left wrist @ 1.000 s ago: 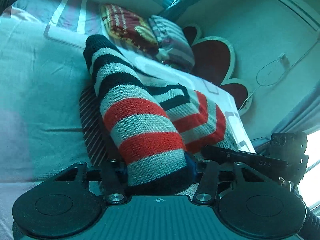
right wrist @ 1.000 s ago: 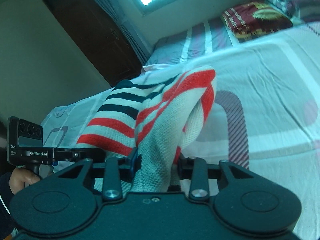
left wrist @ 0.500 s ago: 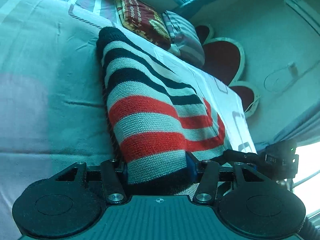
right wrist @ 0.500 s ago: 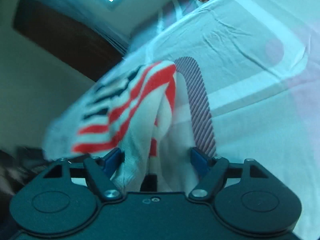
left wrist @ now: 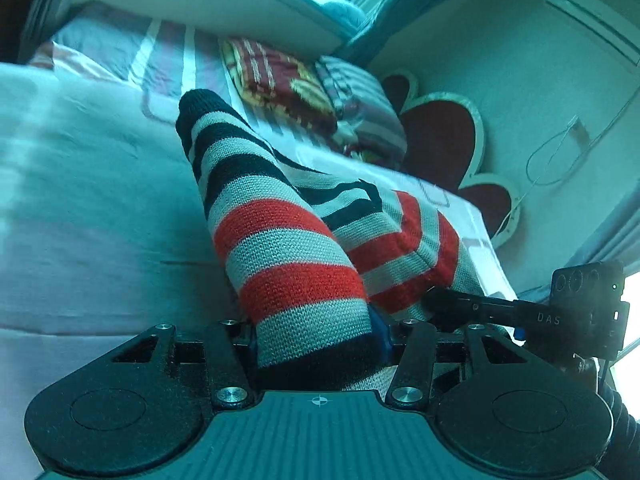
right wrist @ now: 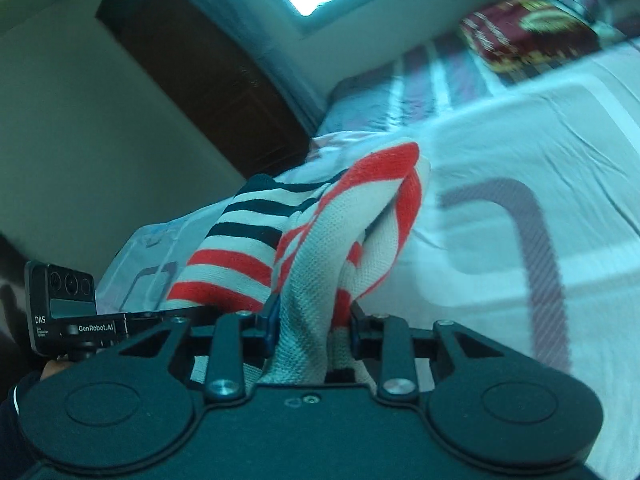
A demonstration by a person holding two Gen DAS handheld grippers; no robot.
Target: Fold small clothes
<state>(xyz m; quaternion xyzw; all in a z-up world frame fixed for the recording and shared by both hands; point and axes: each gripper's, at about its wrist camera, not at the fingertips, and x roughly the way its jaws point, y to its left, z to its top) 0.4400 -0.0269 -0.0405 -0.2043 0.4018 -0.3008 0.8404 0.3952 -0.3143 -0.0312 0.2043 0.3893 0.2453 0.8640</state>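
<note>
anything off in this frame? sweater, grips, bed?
Nothing stands out. Left gripper and right gripper are each shut on a bunched part of the striped sweater, which drapes onto the bed. No tear or snag is visible; the right view is somewhat blurred.

Both tongs are built of matte black plastic: the left tongs (left wrist: 316, 344) and right tongs (right wrist: 312, 328) are fitted with silver screws and blue pads (right wrist: 273, 320).
</note>
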